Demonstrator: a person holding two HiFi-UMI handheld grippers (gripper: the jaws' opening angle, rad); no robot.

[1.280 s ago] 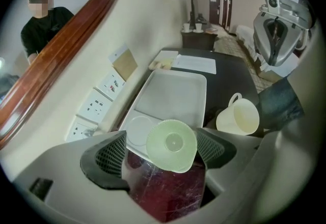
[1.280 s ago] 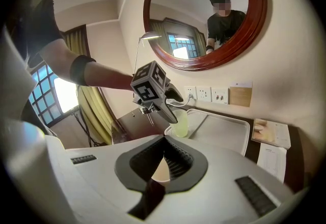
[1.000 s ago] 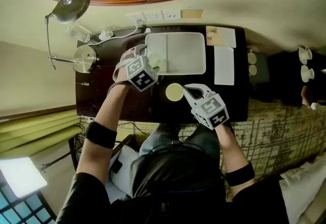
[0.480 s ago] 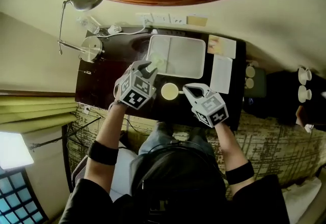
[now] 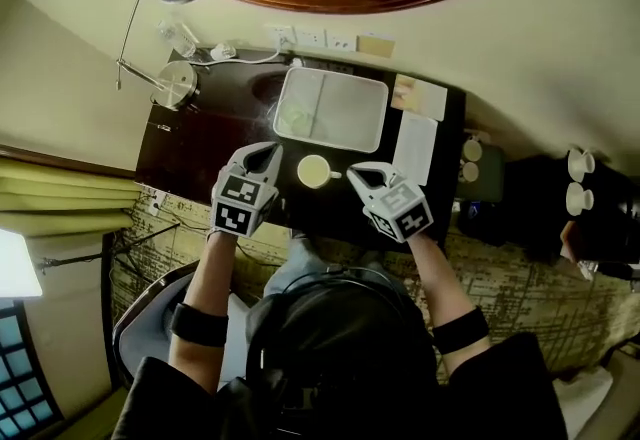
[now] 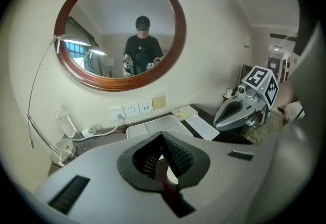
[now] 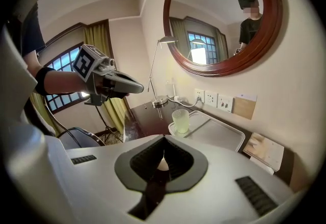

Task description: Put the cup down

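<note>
Left gripper (image 5: 266, 152) has withdrawn from the tray (image 5: 350, 123) to the near edge of the desk (image 5: 190, 153) — jaws have just been closing, nothing between them. The green cup (image 5: 293, 118) now stands free in the tray.

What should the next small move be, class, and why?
Probably draw the left claw back to rest: the translucent green cup stands upright on the white rectangular tray, and both it and the right claw are shut, holding nothing.

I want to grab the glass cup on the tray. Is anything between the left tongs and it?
Nothing visible. Only bare desk and the tray rim lie between the left tongs and the glass cup, in its near left corner. The cream mug sits right of that line.
</note>
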